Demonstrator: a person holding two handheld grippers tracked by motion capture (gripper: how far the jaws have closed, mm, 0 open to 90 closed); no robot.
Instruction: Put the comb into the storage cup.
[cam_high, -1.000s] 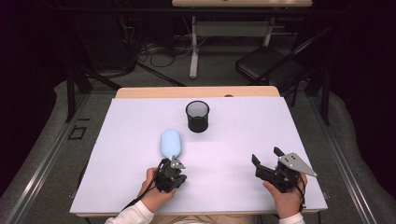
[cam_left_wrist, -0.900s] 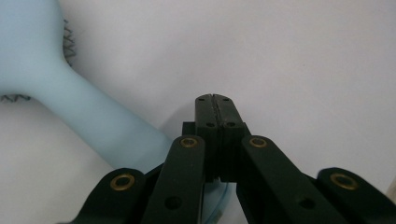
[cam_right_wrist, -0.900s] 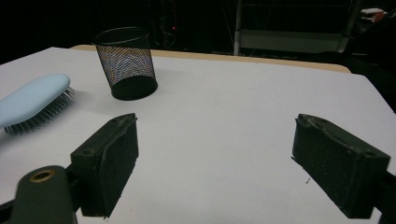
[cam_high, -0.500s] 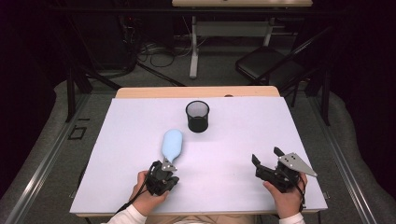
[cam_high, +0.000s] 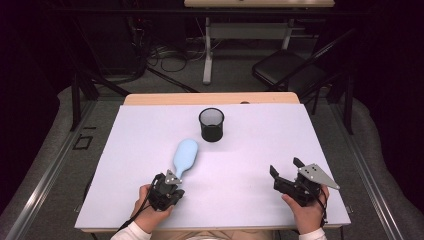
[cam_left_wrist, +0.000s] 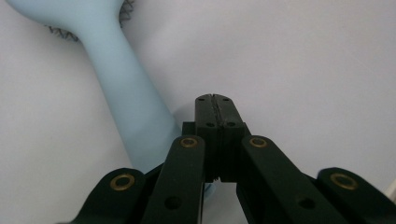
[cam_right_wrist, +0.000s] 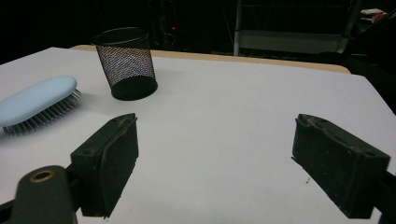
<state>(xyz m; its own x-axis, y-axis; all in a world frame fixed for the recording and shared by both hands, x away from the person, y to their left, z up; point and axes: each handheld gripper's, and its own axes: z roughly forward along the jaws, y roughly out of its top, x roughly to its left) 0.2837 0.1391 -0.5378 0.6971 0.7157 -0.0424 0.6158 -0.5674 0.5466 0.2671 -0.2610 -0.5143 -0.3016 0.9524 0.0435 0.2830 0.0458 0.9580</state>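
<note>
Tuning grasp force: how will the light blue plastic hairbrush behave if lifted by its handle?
The light blue plastic hairbrush looks stiff, so it probably won't sag. Its wide head sits far from the handle, so it may droop or pivot in the fingers. The smooth, rounded handle could slip.

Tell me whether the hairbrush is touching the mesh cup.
Apart. The high view shows bare table between the hairbrush and the mesh cup; the right gripper view shows the same gap.
</note>
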